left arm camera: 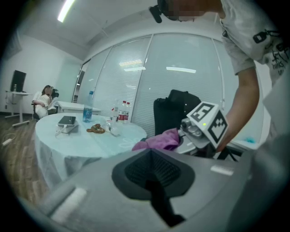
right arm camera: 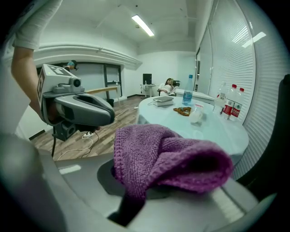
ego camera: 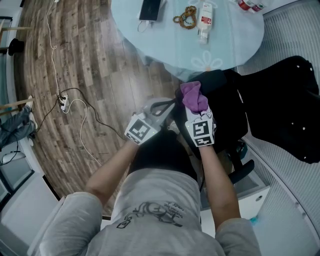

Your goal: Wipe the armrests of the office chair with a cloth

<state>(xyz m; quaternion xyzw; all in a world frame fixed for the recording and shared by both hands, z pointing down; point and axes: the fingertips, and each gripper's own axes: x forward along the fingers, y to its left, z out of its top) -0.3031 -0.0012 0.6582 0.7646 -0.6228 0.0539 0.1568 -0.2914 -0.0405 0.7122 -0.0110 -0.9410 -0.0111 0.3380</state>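
Note:
My right gripper [ego camera: 196, 107] is shut on a bunched purple cloth [ego camera: 194, 96], which fills the right gripper view [right arm camera: 168, 162] and covers the jaws. My left gripper [ego camera: 167, 105] is just left of it and points toward the cloth, shut with nothing in it. In the left gripper view I see the cloth [left arm camera: 158, 140] and the right gripper's marker cube [left arm camera: 207, 121]. The black office chair [ego camera: 282, 105] stands to the right, behind both grippers. Its dark back [left arm camera: 174, 110] shows in the left gripper view. I cannot make out its armrests.
A round glass-topped table [ego camera: 235, 45] ahead carries a phone [ego camera: 150, 9], a bottle [ego camera: 205, 20] and a beaded string [ego camera: 186, 18]. A power strip [ego camera: 63, 103] and cables lie on the wooden floor at left. Blinds line the wall [left arm camera: 131, 86]. A person [left arm camera: 44, 99] sits far off.

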